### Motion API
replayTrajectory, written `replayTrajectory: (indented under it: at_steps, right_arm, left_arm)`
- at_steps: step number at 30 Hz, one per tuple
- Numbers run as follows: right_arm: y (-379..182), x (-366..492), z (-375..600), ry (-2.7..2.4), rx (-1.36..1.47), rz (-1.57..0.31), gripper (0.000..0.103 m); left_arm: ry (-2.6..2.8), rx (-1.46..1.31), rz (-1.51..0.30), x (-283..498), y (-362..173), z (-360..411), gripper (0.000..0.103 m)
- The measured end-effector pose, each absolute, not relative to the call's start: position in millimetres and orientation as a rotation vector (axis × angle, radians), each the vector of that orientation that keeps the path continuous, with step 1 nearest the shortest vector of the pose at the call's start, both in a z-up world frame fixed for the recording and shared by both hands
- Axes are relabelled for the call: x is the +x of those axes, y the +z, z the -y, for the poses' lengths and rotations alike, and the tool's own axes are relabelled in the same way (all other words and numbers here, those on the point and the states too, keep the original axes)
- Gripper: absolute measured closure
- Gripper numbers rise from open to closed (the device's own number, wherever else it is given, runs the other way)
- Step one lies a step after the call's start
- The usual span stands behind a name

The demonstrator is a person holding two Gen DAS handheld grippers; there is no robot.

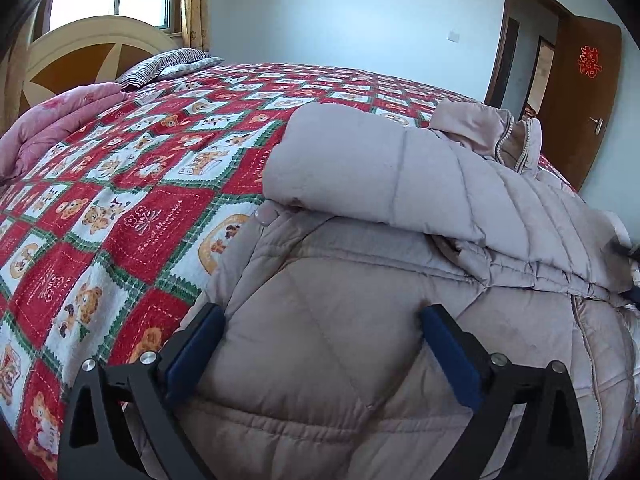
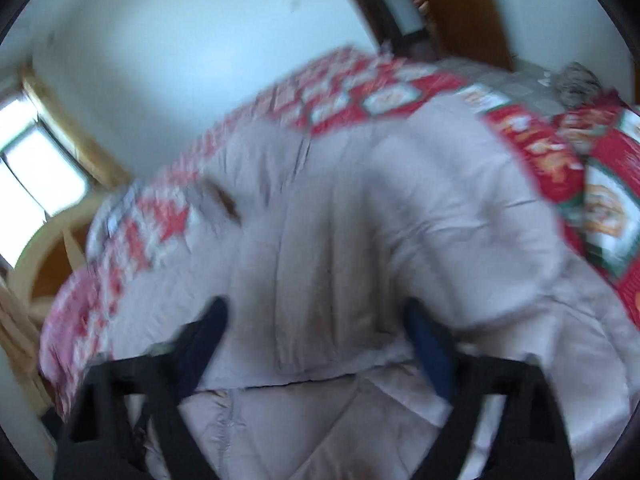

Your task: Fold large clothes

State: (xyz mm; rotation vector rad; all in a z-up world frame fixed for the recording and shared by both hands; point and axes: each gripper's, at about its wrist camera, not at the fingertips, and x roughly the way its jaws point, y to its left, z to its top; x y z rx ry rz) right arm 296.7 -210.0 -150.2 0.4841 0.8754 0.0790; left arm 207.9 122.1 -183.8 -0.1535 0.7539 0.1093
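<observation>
Left gripper (image 1: 322, 328): black angular frame, dark blue finger pads (image 1: 196, 350), round silver screws. Right gripper (image 2: 320, 332): identical black frame, blue pads, blurred.

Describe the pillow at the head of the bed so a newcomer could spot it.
Start at the round cream headboard under the window. The striped grey pillow lies just right of it on the red teddy-bear bedspread. Unlike the folded pink quilt beside it, it is thin-striped and flat.

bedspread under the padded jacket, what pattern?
Red-and-white patchwork bedspread with teddy bears, green trim; left wrist view.
</observation>
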Motion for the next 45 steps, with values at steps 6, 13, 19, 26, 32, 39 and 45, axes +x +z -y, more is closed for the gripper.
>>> replayTrajectory:
  at_steps: [6, 13, 19, 26, 32, 39, 45]
  right_arm:
    - [-133.0, 258.7, 178.1, 0.217, 0.457, -0.863, 0.089]
    - [-161.1, 228.3, 170.4, 0.218, 0.333, -0.936, 0.09]
    - [-144.9, 242.4, 182.2, 0.181, 0.35, -0.902, 0.061]
    - [-97.9, 224.7, 176.8, 0.047, 0.171, -0.667, 0.045]
    - [-154.8, 285.6, 154.0, 0.143, 0.135, -0.883, 0.069]
    - [-176.6, 301.1, 163.8, 0.198, 0.22, -0.919, 0.069]
    - [-120.2, 293.3, 174.6, 0.223, 0.187, -0.842, 0.051]
  left_arm:
    - [0.093, -0.185, -0.741, 205.2, -182.3, -125.9, 0.003]
    - [0.129, -0.224, -0.699, 183.8, -153.5, -136.5, 0.003]
    - [0.165, -0.048, -0.598, 192.0, -98.6, -124.2, 0.003]
    - [0.222, 0.025, -0.64, 259.8, -91.5, -126.8, 0.003]
    - [0.357, 0.066, -0.793, 295.6, -160.2, -136.9, 0.003]
    - [0.345, 0.04, -0.847, 299.9, -178.4, -142.3, 0.001]
    - [0.221, 0.116, -0.704, 276.1, -123.3, -124.6, 0.002]
